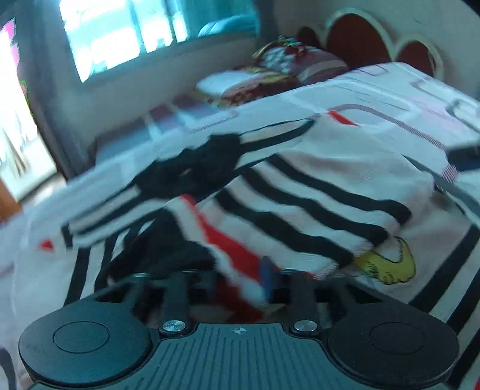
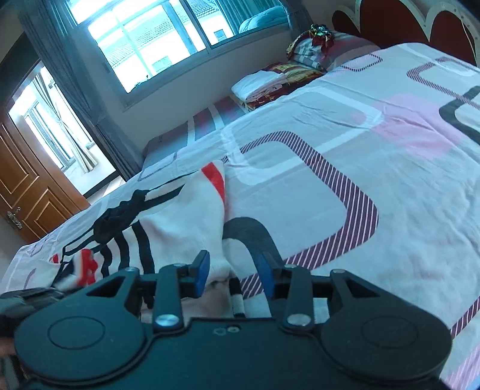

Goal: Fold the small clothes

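A small white garment [image 1: 300, 192] with black stripes, red patches and a yellow cartoon print lies bunched on the bed; it also shows in the right wrist view [image 2: 168, 216]. My left gripper [image 1: 240, 288] has garment cloth lying between its fingers; the view is blurred and one blue pad [image 1: 267, 282] shows. My right gripper [image 2: 234, 273] is open, its blue pads [image 2: 200, 271] standing apart over the garment's right edge, with cloth lying between them.
The bed sheet [image 2: 360, 156] is patterned with pink, grey and striped squares. Folded bedding and pillows [image 2: 279, 81] lie at the far end by a red headboard [image 2: 390, 21]. A window [image 2: 156, 39] and a wooden door [image 2: 27, 195] are to the left.
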Demonstrator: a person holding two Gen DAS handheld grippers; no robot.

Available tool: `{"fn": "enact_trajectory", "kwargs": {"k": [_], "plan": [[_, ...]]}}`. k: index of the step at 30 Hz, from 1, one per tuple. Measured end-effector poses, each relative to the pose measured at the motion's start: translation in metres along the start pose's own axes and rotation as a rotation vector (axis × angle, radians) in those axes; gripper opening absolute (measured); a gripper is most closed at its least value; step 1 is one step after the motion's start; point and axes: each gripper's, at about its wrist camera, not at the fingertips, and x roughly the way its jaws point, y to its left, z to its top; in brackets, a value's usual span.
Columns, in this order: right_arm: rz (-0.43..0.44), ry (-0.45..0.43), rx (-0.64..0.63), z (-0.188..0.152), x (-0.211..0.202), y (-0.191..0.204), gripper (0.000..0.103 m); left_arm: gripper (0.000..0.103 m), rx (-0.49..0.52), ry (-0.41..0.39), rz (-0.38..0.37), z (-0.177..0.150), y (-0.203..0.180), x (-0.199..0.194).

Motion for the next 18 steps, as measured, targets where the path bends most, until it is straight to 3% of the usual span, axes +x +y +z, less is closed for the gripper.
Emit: {"fn": "enact_trajectory", "kwargs": {"k": [2,4,5,6,8,12,14,17,18], "plan": [[0.019,-0.011,-0.003,0.0,-0.001,0.004,0.056,0.046,-0.001,-0.034,-0.026,-0.003,-0.009,-0.006],[0.048,-0.022,-0.015,-0.001,-0.001,0.011,0.058,0.064,-0.033,-0.092,-0.104,-0.006,-0.009,-0.018],[0.057,-0.027,-0.026,-0.001,0.0,0.018,0.058,0.084,-0.031,-0.115,-0.125,-0.009,-0.011,-0.021],[0.072,-0.029,-0.043,-0.001,0.0,0.025,0.058,0.089,-0.014,-0.142,-0.134,-0.013,-0.015,-0.028],[0.099,-0.033,-0.093,-0.001,0.001,0.041,0.058,0.089,-0.007,-0.152,-0.117,-0.02,-0.015,-0.036],[0.155,-0.019,-0.238,-0.003,0.008,0.083,0.058,0.089,-0.115,-0.175,-0.106,-0.051,0.01,-0.063],[0.196,-0.011,-0.339,-0.007,0.014,0.11,0.058,0.089,-0.186,-0.183,-0.05,-0.076,0.031,-0.084],[0.252,-0.017,-0.522,-0.02,0.023,0.153,0.058,0.088,-0.271,-0.157,0.102,-0.11,0.067,-0.102],[0.263,-0.019,-0.585,-0.026,0.027,0.167,0.057,0.081,-0.294,-0.128,0.159,-0.119,0.081,-0.104]]}}
